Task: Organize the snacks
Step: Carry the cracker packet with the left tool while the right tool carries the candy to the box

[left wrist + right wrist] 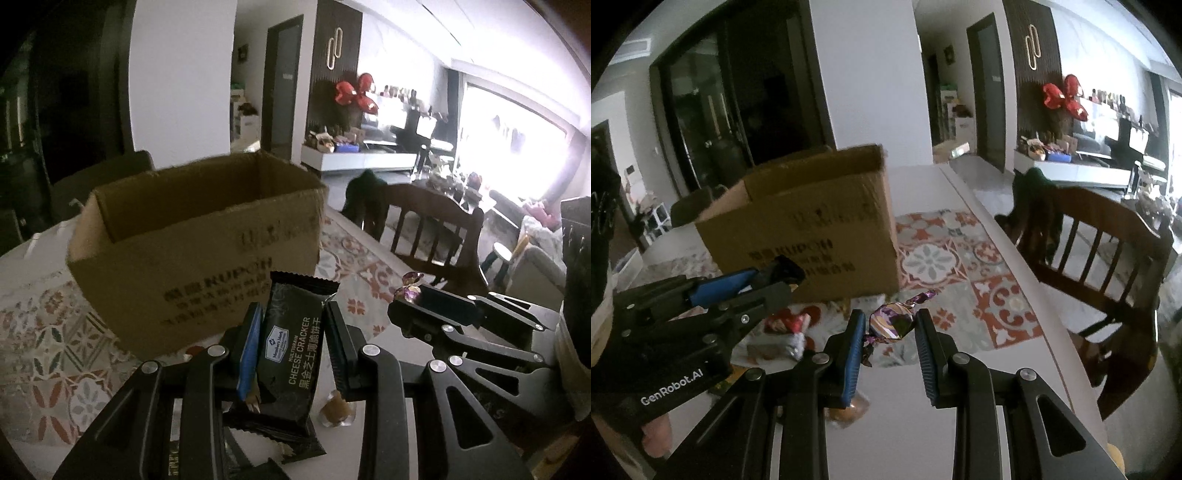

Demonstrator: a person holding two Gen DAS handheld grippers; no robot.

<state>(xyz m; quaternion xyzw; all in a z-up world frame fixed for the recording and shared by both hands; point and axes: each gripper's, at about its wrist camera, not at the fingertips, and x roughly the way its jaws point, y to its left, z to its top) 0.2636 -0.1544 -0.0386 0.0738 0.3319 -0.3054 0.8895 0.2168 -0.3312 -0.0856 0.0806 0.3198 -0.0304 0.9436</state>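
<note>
My left gripper (291,325) is shut on a black cheese cracker packet (291,354), held upright above the table, just in front of an open brown cardboard box (195,243). My right gripper (891,326) is shut on a purple-wrapped candy (892,321), lifted above the table to the right of the box (812,221). The right gripper also shows in the left wrist view (417,299) with the candy (410,286) at its tip. The left gripper shows at the left of the right wrist view (775,277).
The table has a patterned tile-print cloth (953,258). Loose snacks lie on it: a red-wrapped sweet (786,321), a silver packet (775,347), a brown candy (338,410). A wooden chair (1097,254) stands at the table's right side.
</note>
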